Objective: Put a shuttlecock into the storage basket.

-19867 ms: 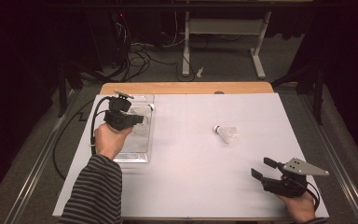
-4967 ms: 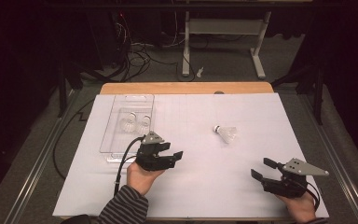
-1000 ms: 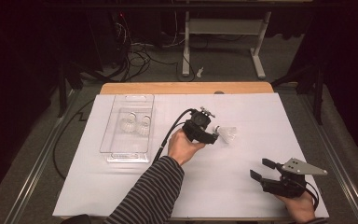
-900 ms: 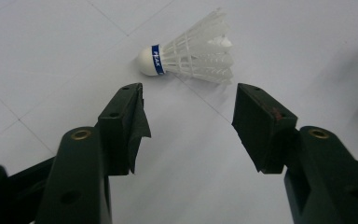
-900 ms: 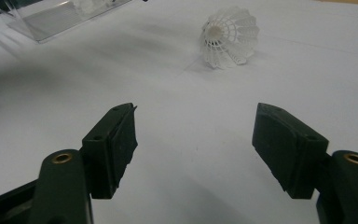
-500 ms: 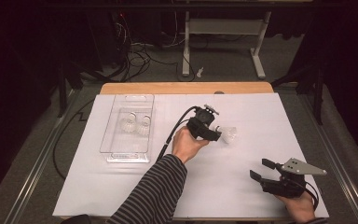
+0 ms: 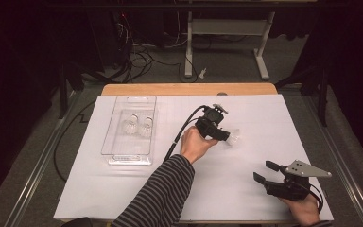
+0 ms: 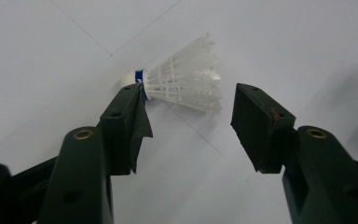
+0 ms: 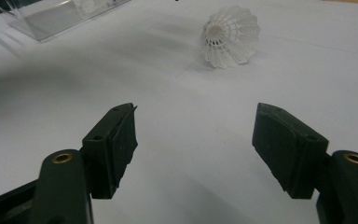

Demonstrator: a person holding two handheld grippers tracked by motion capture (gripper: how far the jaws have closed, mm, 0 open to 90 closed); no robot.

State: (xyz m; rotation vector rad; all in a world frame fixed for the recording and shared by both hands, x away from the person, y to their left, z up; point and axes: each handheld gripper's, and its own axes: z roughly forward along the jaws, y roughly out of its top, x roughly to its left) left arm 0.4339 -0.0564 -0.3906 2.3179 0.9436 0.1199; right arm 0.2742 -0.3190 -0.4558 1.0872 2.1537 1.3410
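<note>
1. The table (image 7: 123,189) is covered with a sheet of white paper that reaches nearly to its edges; a strip of bare light wood (image 7: 189,89) shows along the far edge.
2. Faint fold lines cross the paper, as seen in the left gripper view beside the shuttlecock.
3. The room around the table is dark. Beyond the far edge lies a grey floor with a tangle of black cables (image 7: 137,52) and the white legs of a stand (image 7: 227,42).
4. Metal rails (image 7: 38,161) run along the left and right sides of the table.
5. A clear plastic tray (image 7: 130,153) lies on the left part of the paper, with two white shuttlecocks (image 7: 138,126) side by side in its far half.
6. A loose white shuttlecock (image 8: 186,81) lies on its side on the paper near the middle of the table, well apart from the tray; its cork tip carries a blue band.
7. The left gripper (image 7: 224,135), held by a hand in a striped sleeve, is at this shuttlecock. Its jaws stand wide open on either side of it, one jaw just at the cork end, the other clear of the skirt. Nothing is gripped.
8. The right gripper (image 7: 267,172) rests near the right front corner of the paper, jaws wide open with only bare paper between them, well apart from the shuttlecock.
</note>
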